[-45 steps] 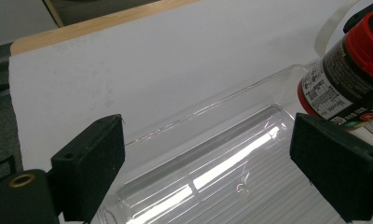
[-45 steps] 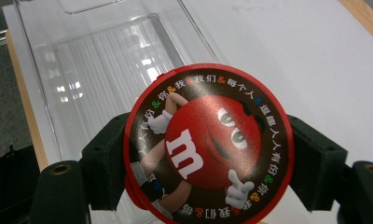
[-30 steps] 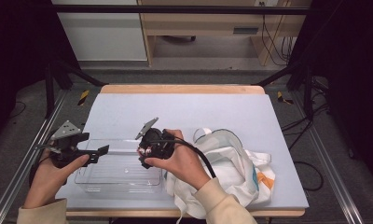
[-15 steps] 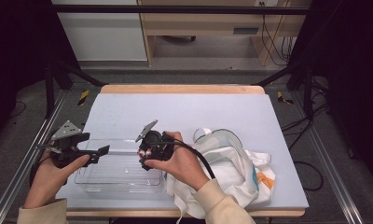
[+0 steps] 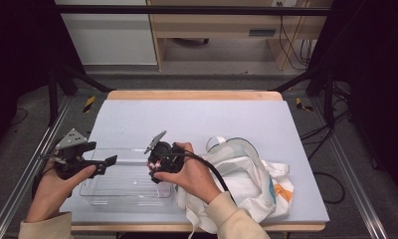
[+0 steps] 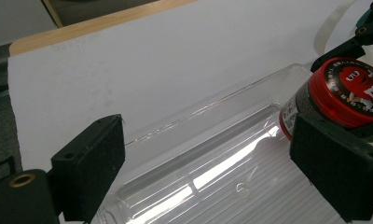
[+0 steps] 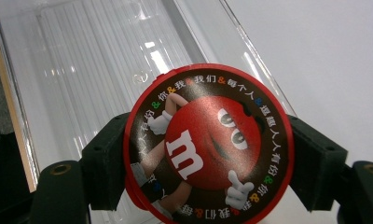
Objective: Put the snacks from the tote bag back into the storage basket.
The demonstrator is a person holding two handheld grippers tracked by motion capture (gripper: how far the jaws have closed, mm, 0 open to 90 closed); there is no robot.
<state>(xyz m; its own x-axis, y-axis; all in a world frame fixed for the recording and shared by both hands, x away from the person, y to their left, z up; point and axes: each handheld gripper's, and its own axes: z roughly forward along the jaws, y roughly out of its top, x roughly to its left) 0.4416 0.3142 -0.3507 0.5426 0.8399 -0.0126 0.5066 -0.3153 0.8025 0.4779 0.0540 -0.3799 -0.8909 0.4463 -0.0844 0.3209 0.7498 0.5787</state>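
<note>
Right claw (image 7: 208,154): its pads are pressing on both sides of the candy tub (image 7: 208,144), red lid facing the camera, jaws standing wide around it.
Tub's place: it is hanging over the near-right end of the clear tray (image 5: 125,184), just above its floor, judging by the right gripper view.
Left claw (image 5: 110,160): it is gaping with nothing between its pads, hovering at the tray's left end.
Key relation: the tray's long axis is running left to right across the tabletop (image 5: 197,119); its free floor is lying leftward of the tub.
Nearer hand: the right one, already carrying the tub.
Beside: a white bag (image 5: 247,174) is lying right of the tray.
</note>
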